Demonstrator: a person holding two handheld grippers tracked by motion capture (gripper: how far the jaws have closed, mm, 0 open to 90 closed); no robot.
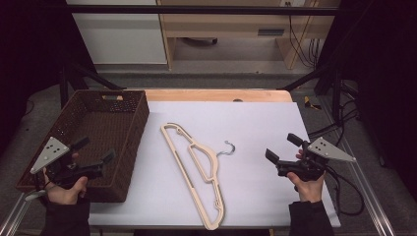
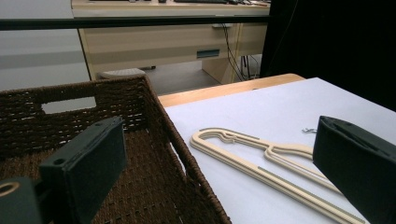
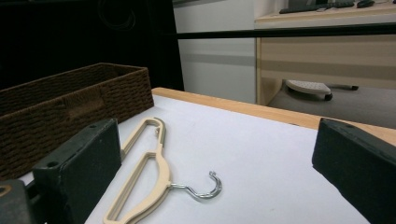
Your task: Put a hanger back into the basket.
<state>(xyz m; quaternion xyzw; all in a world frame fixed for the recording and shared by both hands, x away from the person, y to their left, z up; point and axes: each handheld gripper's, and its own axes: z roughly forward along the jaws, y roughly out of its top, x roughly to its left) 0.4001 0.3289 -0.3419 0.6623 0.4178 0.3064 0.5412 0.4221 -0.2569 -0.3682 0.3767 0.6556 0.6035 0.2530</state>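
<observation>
A cream hanger (image 1: 194,172) lies lengthwise mid-bench, running far to near, hook (image 1: 227,149) toward the right tool (image 1: 282,149), which is nearer; left tool (image 1: 94,151) hovers over the basket (image 1: 129,147). Both gape wide, empty.

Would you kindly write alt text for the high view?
A beige clothes hanger lies flat on a white table, its metal hook pointing right. An open left gripper hovers over a brown wicker basket; an open right gripper hovers right of the hanger.

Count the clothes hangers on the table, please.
1: a single beige hanger lies flat on the white sheet, right of the wicker basket, with its metal hook pointing toward the right gripper. The basket looks empty.
</observation>
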